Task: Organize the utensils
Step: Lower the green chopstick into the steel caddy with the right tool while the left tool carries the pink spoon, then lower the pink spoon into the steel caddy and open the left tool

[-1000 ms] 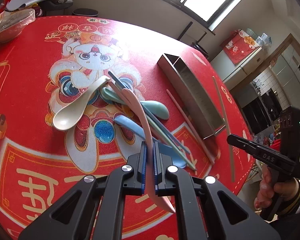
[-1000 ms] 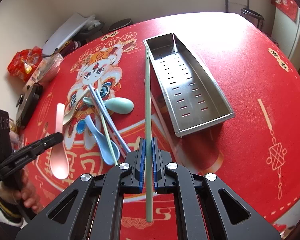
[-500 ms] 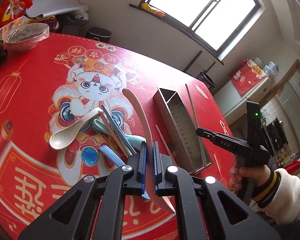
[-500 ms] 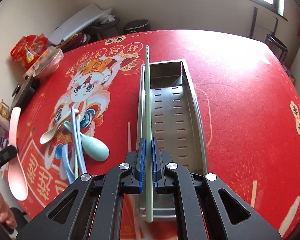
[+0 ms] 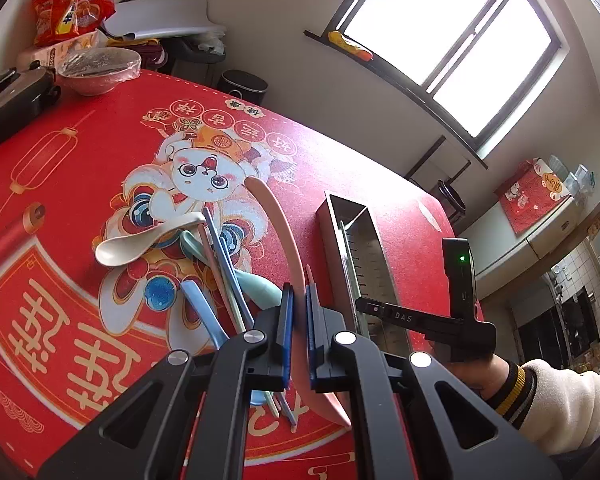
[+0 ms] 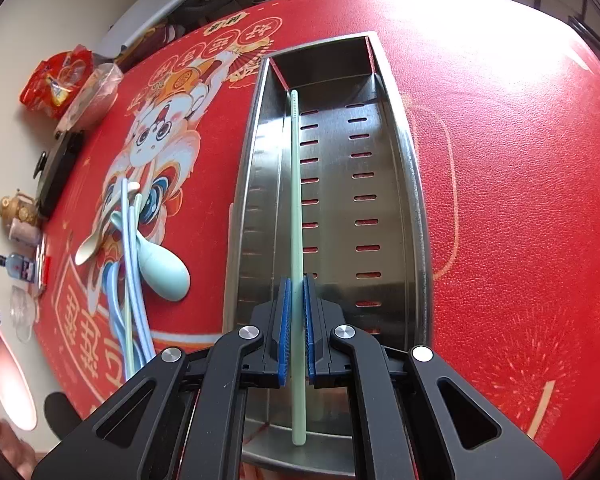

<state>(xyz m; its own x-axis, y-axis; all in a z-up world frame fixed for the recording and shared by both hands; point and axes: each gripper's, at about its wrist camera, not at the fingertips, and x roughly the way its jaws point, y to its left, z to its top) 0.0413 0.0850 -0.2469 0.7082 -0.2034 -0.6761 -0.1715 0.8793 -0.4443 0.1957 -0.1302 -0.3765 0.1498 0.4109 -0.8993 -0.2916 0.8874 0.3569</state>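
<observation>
Left tongs (image 5: 297, 334) are clamped on a pink spoon (image 5: 278, 224) at lower centre, above the counter (image 5: 80, 152). Right tongs (image 6: 295, 330) pinch a green chopstick (image 6: 296, 184), lengthwise over the steel tray (image 6: 404, 152) mid-frame. Other utensils (image 6: 140, 256) lie piled at left.

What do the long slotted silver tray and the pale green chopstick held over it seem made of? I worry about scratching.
Long slotted silver tray: likely stainless steel, brushed and shiny, with mirror-like reflections on its walls. Pale green chopstick: probably matte plastic, evenly coloured and opaque, though that is less certain.
</observation>
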